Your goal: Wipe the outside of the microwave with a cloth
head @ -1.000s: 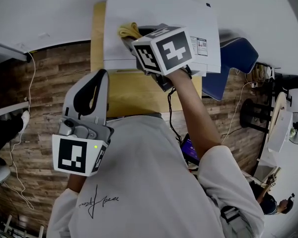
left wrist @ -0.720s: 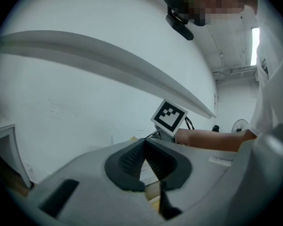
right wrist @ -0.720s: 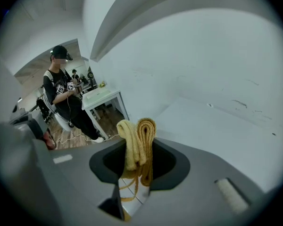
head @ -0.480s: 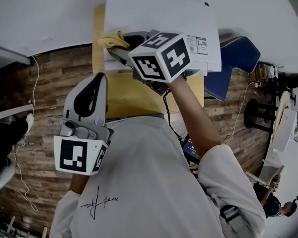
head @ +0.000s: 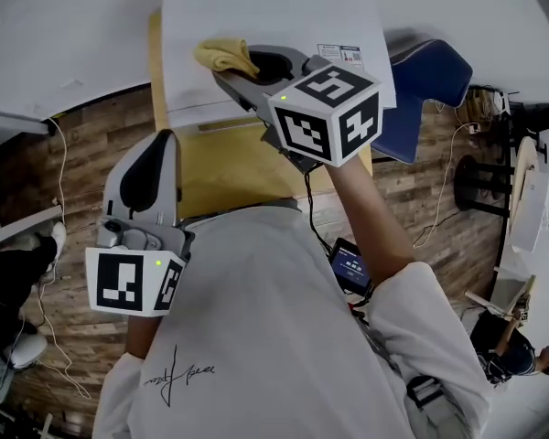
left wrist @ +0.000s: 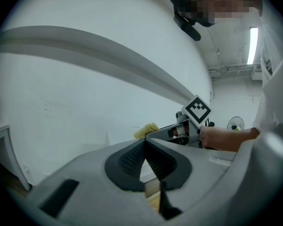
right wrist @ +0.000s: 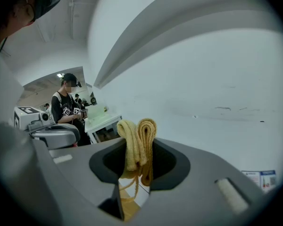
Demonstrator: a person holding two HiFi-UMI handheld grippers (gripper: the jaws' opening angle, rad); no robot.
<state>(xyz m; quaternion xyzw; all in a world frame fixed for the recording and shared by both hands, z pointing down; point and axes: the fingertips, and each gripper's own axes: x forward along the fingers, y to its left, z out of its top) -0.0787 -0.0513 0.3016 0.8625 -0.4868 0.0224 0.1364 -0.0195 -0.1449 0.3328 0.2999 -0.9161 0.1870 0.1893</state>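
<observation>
Two: right gripper (head: 227, 69) pinches cloth (head: 221, 55) on microwave (head: 274, 12), blue chair (head: 430, 73) beside; left gripper (left wrist: 144, 141) closed.

One white microwave (head: 274, 26) is shown, set on one wooden table (head: 210, 181). One yellow cloth (head: 224, 55) is counted. Two grippers are seen: one left gripper (head: 157, 140) and one right gripper (head: 233, 71). One blue chair (head: 425, 85) and one fan (left wrist: 235, 124) are also visible.
</observation>
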